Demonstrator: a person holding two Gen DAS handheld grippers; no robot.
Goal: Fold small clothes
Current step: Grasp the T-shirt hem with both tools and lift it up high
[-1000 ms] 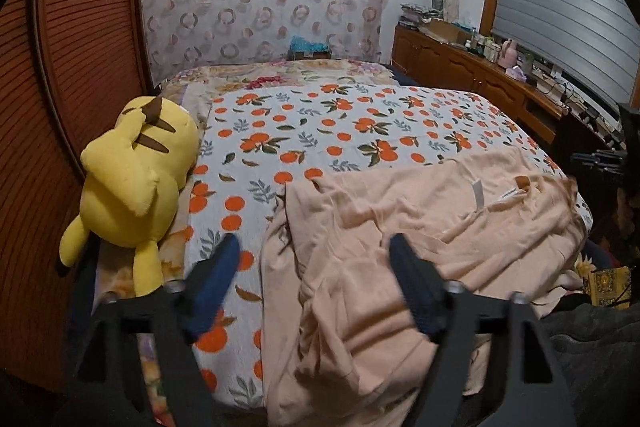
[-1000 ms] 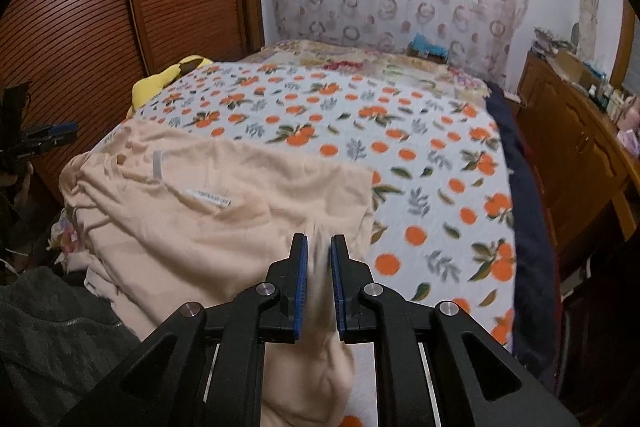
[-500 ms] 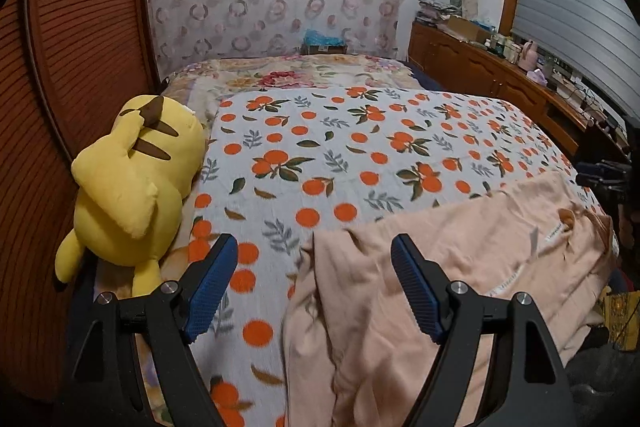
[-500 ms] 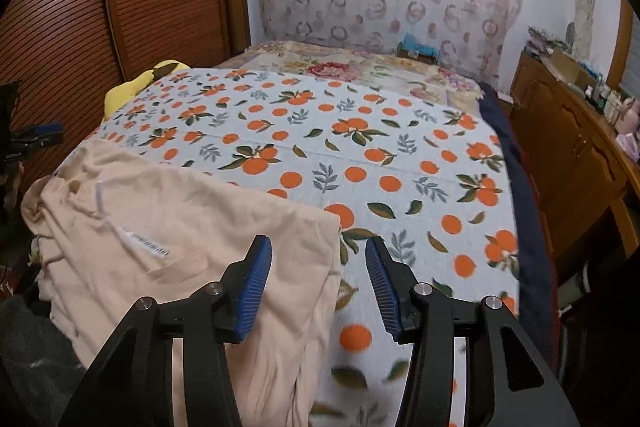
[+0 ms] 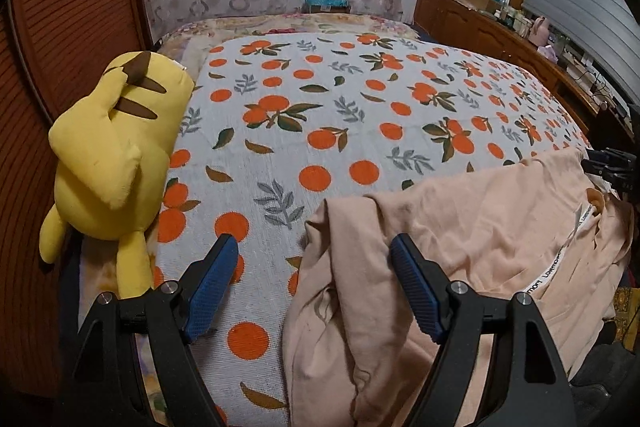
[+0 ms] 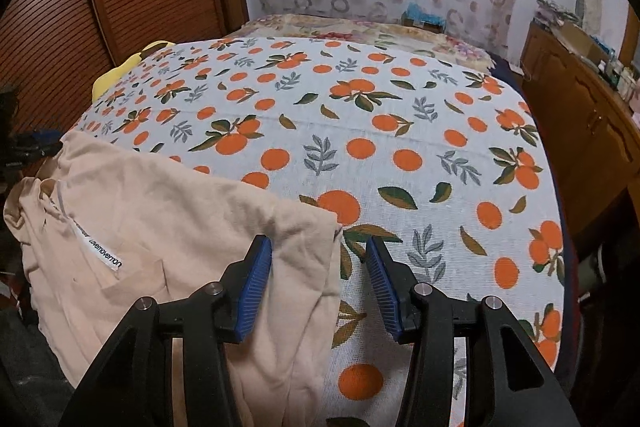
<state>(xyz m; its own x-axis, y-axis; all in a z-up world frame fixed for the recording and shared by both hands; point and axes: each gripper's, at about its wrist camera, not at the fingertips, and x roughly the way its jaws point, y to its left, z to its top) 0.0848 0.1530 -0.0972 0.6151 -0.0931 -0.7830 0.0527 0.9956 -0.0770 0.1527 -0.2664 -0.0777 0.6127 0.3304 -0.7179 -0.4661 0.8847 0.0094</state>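
A peach garment lies crumpled along the near edge of the bed, inside out, with a white label showing. My left gripper is open above its near left corner and holds nothing. In the right wrist view the same garment lies at the lower left, its label facing up. My right gripper is open over the garment's right edge, which hangs between the jaws, not clamped.
The bed has an orange-print cover. A yellow plush toy lies at its left edge against a slatted wooden wall. A wooden dresser runs along the right side. A floral blanket lies at the far end.
My right gripper opened and let go of the peach garment. Both grippers pulled back toward the near edge, and the garment now lies lower on the bed.
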